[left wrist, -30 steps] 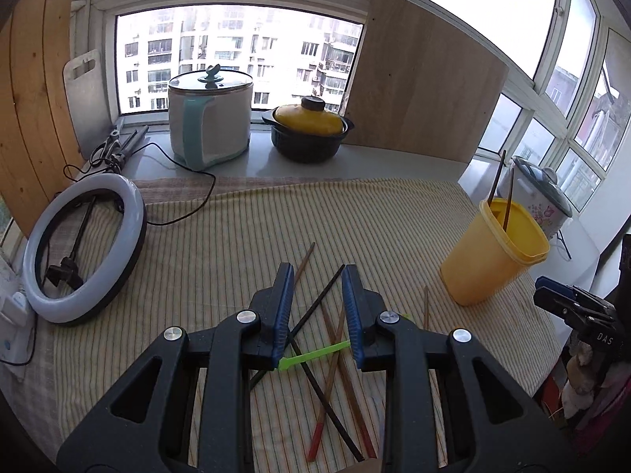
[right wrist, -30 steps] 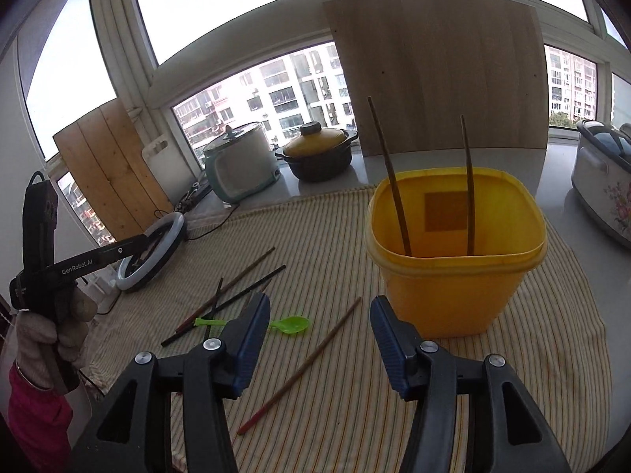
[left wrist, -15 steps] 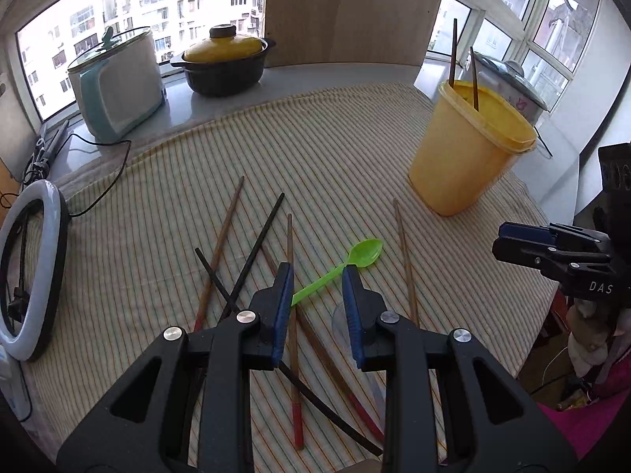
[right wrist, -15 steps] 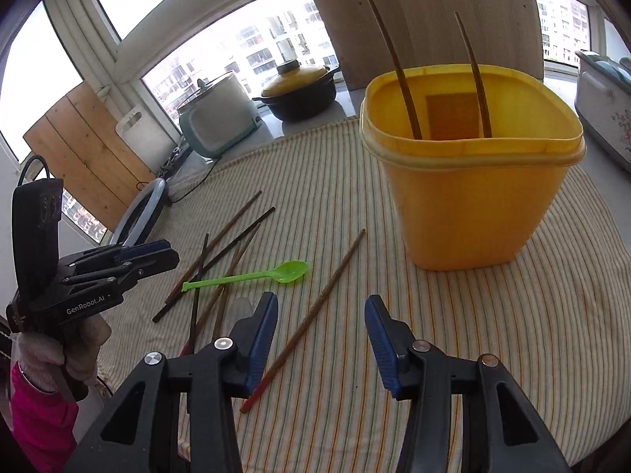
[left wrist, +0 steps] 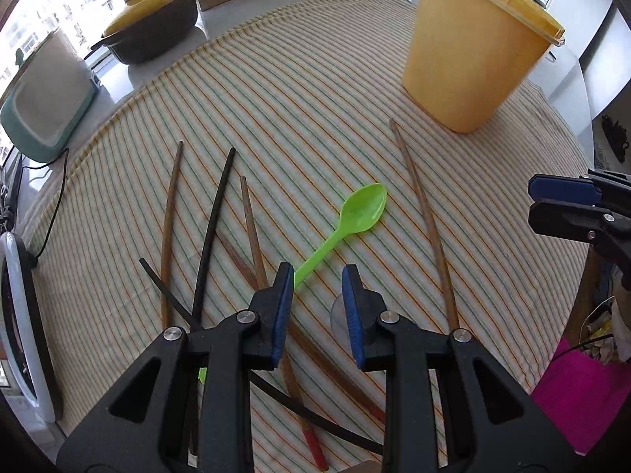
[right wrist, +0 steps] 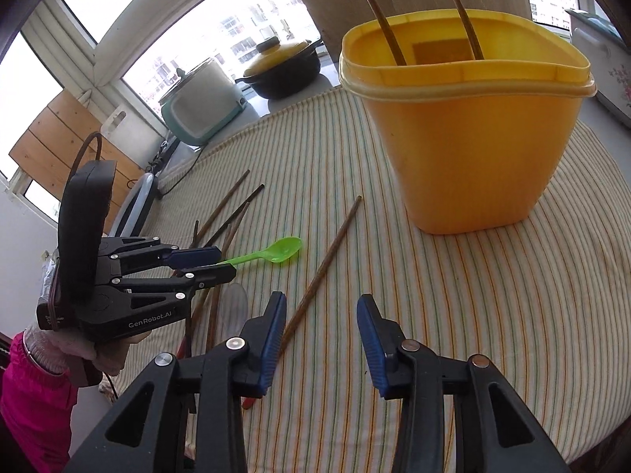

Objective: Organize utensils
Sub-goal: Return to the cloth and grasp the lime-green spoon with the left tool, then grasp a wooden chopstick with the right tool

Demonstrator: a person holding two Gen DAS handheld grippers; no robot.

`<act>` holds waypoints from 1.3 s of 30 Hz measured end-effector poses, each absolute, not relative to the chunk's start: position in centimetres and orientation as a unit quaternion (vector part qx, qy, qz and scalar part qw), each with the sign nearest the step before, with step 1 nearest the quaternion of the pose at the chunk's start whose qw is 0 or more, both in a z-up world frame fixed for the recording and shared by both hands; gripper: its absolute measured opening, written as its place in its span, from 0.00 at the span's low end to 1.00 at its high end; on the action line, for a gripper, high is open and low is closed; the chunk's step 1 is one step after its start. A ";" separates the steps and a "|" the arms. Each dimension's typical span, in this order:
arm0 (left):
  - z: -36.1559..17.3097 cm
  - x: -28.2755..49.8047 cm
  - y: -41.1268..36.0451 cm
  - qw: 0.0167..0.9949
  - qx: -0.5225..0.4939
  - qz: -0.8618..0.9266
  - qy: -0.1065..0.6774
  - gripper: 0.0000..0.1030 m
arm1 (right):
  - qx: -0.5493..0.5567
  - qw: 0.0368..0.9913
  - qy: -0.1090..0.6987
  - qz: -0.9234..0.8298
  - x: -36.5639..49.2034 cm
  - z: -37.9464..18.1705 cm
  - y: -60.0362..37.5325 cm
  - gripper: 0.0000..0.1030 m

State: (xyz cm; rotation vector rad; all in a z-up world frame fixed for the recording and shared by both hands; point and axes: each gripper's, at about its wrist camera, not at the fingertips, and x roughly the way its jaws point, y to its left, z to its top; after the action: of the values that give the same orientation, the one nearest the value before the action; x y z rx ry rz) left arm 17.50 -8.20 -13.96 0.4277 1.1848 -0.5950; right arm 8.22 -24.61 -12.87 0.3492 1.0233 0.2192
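A green plastic spoon lies on the striped cloth among several brown and black chopsticks. My left gripper is open, low over the spoon's handle, which passes under its left finger. A clear spoon lies partly hidden under its right finger. My right gripper is open and empty, above the cloth beside a single brown chopstick. A yellow bucket holds two chopsticks. The green spoon and left gripper also show in the right wrist view.
A black pot with a yellow lid and a teal-and-white cooker stand on the sill behind. A ring light lies at the cloth's left edge. The table edge drops off on the right.
My left gripper has moved forward and down over the utensils, closer to the green spoon. My right gripper has come lower and nearer the bucket.
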 end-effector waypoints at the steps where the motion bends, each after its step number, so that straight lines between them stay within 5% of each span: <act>1: -14.3 17.5 -8.5 0.764 0.205 -0.276 0.546 0.24 | 0.167 0.851 0.487 0.105 8.3 -12.9 -24.5 0.39; 14: -15.5 18.4 -9.5 0.761 0.230 -0.272 0.542 0.23 | 0.159 0.844 0.503 0.097 9.8 -14.0 -22.5 0.35; 16: -15.6 18.8 -9.4 0.763 0.226 -0.268 0.543 0.14 | 0.156 0.844 0.505 0.093 10.2 -14.2 -22.3 0.35; 39: -14.8 19.2 -5.4 0.800 0.097 -0.263 0.531 0.04 | 0.049 0.849 0.526 0.019 15.1 -17.6 -18.9 0.17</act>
State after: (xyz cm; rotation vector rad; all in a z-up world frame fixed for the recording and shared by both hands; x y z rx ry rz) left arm 19.18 -5.39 -14.76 0.2086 1.1386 -0.5652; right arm 15.11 -18.94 -17.61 0.1030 1.1094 0.0394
